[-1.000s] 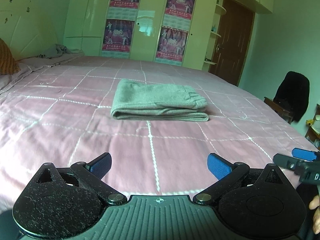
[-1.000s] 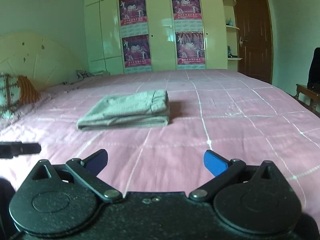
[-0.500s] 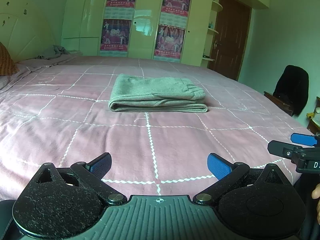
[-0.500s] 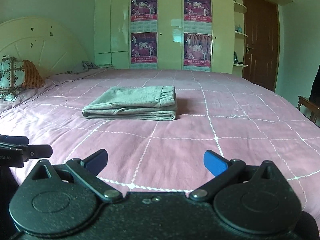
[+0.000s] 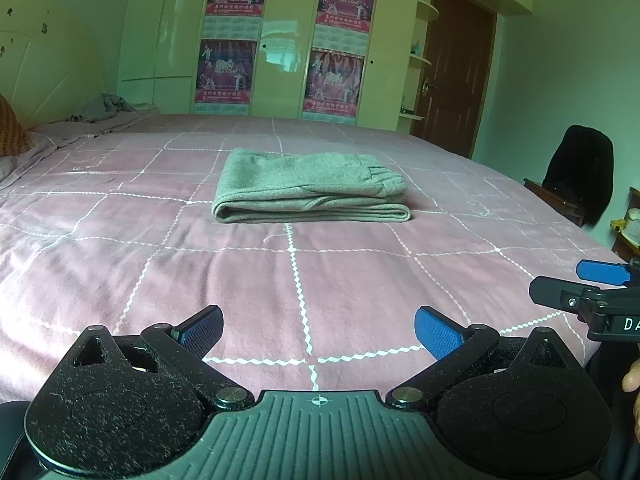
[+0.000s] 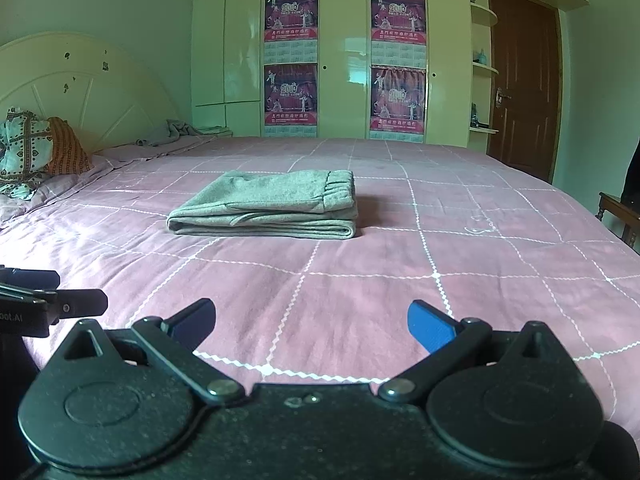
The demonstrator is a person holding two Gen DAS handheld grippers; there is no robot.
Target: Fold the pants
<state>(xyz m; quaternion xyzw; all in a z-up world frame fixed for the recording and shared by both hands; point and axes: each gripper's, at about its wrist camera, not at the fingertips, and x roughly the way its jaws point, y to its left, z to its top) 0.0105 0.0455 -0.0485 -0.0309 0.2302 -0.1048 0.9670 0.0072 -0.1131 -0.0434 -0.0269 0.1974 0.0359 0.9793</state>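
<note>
On my left, the left gripper (image 5: 318,330) hangs with its jaws spread wide, nothing between them, over the near edge of the pink checked bedspread (image 5: 120,264). Ahead, mid-bed and well apart from both tools, I see the grey pants (image 5: 310,188) folded into a flat stack (elastic waistband on top, toward the right). My right gripper (image 6: 312,322) is likewise spread wide and holds nothing.

Grey pants (image 5: 310,186) (image 6: 268,204), folded into a flat rectangle, elastic waistband on the right side, lying mid-bed
</note>
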